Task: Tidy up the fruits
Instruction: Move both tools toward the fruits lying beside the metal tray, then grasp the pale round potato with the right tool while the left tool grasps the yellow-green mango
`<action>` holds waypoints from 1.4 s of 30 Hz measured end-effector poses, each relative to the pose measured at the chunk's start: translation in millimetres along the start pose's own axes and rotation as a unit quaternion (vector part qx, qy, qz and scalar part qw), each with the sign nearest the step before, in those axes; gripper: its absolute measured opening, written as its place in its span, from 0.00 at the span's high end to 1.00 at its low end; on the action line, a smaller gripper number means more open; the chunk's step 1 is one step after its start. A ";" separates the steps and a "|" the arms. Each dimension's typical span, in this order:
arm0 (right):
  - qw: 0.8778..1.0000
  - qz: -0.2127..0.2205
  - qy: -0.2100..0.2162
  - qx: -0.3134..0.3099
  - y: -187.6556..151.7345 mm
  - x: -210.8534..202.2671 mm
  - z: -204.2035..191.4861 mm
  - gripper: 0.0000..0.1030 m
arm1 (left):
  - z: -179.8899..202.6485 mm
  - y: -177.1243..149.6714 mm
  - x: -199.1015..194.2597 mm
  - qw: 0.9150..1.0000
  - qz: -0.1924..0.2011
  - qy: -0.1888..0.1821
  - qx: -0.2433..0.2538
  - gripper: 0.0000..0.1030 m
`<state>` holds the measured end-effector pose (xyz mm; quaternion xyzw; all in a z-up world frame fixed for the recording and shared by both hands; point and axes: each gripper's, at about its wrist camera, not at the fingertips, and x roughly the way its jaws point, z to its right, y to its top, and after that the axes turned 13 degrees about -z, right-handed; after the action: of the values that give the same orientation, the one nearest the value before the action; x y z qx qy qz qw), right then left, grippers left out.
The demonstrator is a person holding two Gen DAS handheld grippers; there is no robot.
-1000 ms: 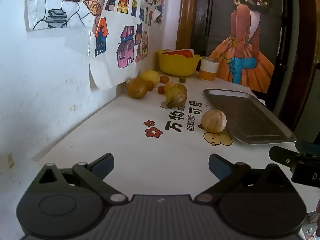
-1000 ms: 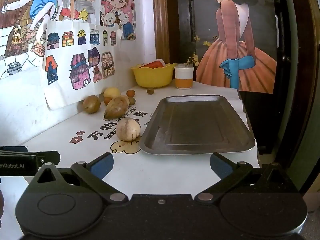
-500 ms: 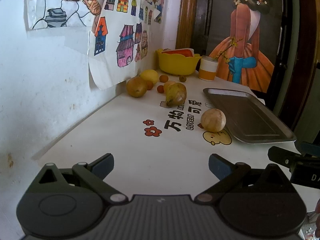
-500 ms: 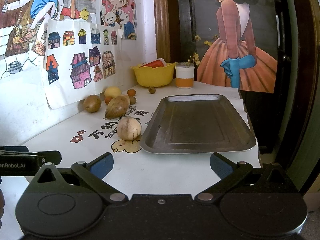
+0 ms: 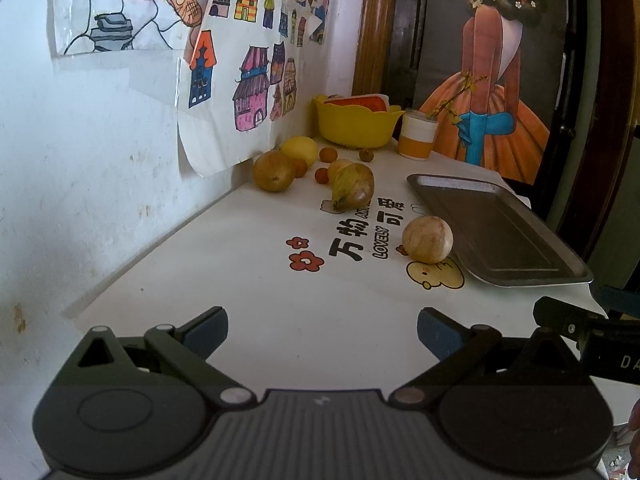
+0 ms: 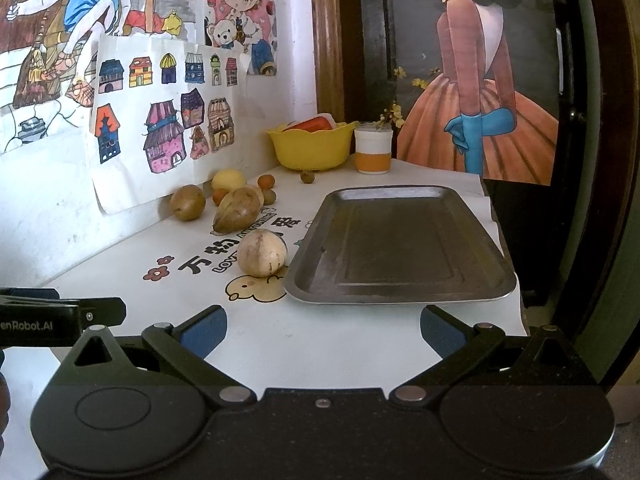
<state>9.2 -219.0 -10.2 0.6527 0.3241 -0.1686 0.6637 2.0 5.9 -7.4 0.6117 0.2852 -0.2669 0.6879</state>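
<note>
From the left wrist view, the left gripper (image 5: 322, 326) hangs spread wide and empty above the white table (image 5: 248, 280). A round tan fruit (image 5: 427, 239) lies at about one o'clock, well apart from it, just beside the metal tray (image 5: 504, 232). Farther off at twelve o'clock, a pointed brown fruit (image 5: 353, 187) lies with its long axis running toward the camera, tip nearest.

From the right wrist view, the right gripper (image 6: 323, 328) is likewise spread and empty. The round tan fruit (image 6: 262, 253) sits at eleven o'clock, touching the tray (image 6: 400, 248) rim. The pointed fruit (image 6: 237, 209) slants, tip toward seven o'clock.
</note>
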 end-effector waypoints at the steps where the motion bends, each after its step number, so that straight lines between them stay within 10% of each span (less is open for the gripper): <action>1: 1.000 0.000 0.000 0.000 0.1 0.1 0.0 0.01 | 0.2 0.0 -0.1 1.000 0.000 0.000 0.000 0.00; 22: 0.994 -0.026 0.043 -0.094 46.3 20.1 0.6 0.00 | -3.4 42.2 18.4 0.999 -0.033 0.013 -0.010 0.00; 42: 0.962 -0.085 0.130 -0.226 97.3 95.2 -20.2 0.01 | 3.6 131.0 91.5 0.998 -0.054 -0.031 0.030 0.00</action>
<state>137.7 -171.4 2.8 0.4719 0.4917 -0.0601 0.7294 159.7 15.0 17.5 0.6078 0.2882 -0.3306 0.6621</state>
